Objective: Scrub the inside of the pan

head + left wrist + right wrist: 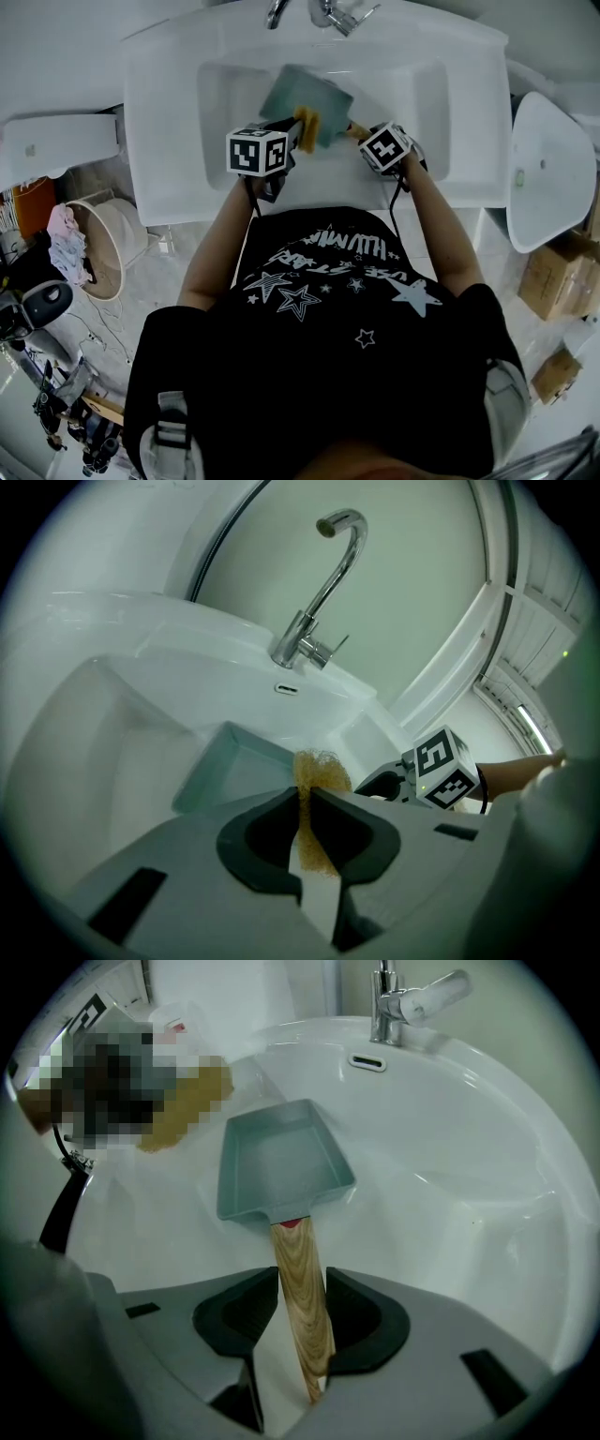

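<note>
Ahead of our left fingers [267, 825], the teal rectangular pan [230, 772] lies inside the white sink [103, 724], and the step in hand looks to be bringing the scourer into it. To do that well, we judge that the left gripper [306, 797] should carry the golden mesh scourer [321, 769] over the pan's near wall. It should then set the free end flat on the pan floor and work in short, overlapping strokes into the corners. Pressure should be moderate: the scourer is soft and pinched only at its lower part, so a hard push could fold it or drag it out of the grip. Further right, the right gripper [302, 1283] needs to brace the pan against those strokes, with the open face tilted toward the scourer and the handle not allowed to twist.

Our left fingers are closed almost completely, pinching the scourer. Its frizzy end stands out past the fingertips and, as far as we can tell, does not touch the pan. Our right fingers [361, 1309] stand partway apart, clamped on either side of the wooden handle [305, 1321]. The pan body sits just beyond the fingertips, short of the faucet [398, 1002].
</note>
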Available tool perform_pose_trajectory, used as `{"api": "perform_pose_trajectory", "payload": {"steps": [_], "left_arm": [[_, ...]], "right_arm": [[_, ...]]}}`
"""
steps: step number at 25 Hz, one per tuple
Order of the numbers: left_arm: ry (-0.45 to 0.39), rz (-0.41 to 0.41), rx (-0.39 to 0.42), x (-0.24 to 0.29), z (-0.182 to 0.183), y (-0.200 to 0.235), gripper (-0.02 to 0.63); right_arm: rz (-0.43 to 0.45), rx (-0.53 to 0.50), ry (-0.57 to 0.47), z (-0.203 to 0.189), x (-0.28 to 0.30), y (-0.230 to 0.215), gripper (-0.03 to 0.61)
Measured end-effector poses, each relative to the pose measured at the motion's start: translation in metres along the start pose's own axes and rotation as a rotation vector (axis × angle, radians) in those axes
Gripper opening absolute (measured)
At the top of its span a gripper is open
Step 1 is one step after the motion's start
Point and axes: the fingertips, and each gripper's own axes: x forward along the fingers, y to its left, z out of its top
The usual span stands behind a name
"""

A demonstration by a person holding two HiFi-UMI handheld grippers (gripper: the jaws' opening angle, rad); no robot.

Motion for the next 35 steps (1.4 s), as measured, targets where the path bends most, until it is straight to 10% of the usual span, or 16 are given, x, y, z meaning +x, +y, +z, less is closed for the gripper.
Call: {"api": "perform_pose_trajectory", "payload": {"steps": [16, 35], "left_arm": [[0.163, 0.029, 0.187, 0.06, -0.003, 0.005, 0.043], [0.353, 0.142, 0.357, 0.116, -0.019, 0.013, 0.043]], "right_arm": [[0.087, -0.031, 0.003, 0.005, 0.002, 0.003, 0.143], [-0.016, -0.08, -0.019, 0.013, -0.005, -0.012, 0.144]]}}
